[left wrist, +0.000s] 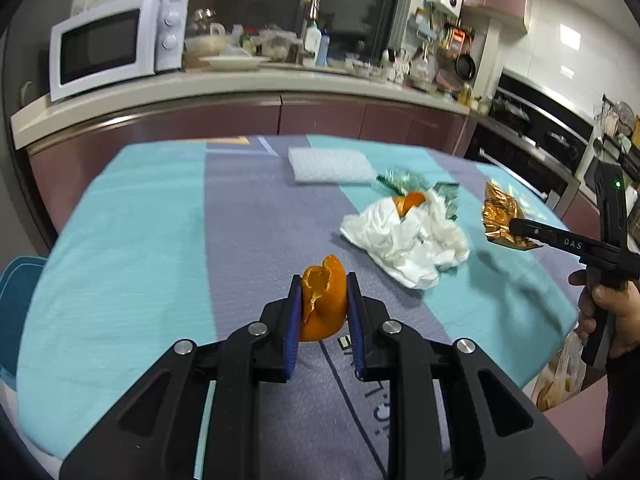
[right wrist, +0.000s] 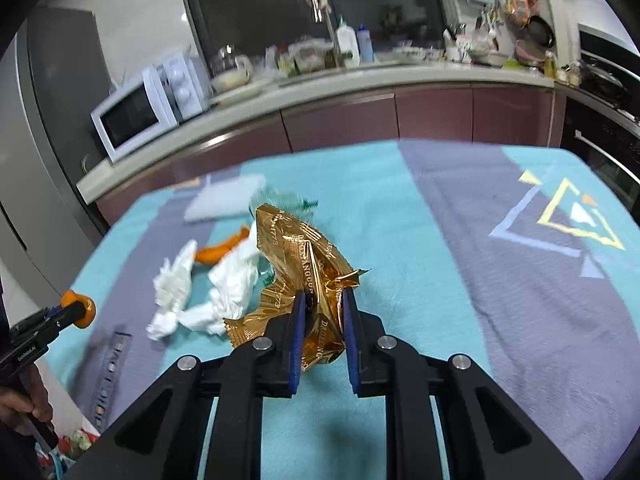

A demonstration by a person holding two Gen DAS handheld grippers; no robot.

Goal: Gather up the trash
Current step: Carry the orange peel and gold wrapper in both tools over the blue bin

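My left gripper [left wrist: 323, 286] is shut on a piece of orange peel [left wrist: 325, 304] and holds it above the table's near side; it also shows in the right wrist view [right wrist: 78, 308]. My right gripper [right wrist: 323, 304] is shut on a crumpled gold foil wrapper [right wrist: 308, 268], lifted above the cloth; the wrapper also shows in the left wrist view [left wrist: 502, 216]. On the table lie crumpled white tissues [left wrist: 404, 240], another orange peel [left wrist: 410, 201] and a clear green-printed wrapper [left wrist: 400, 182].
The table has a teal and grey cloth [left wrist: 160, 240]. A folded white cloth [left wrist: 330, 166] lies at its far side. A plastic bag [left wrist: 560, 376] hangs off the table's right edge. A kitchen counter with a microwave [left wrist: 116, 46] stands behind.
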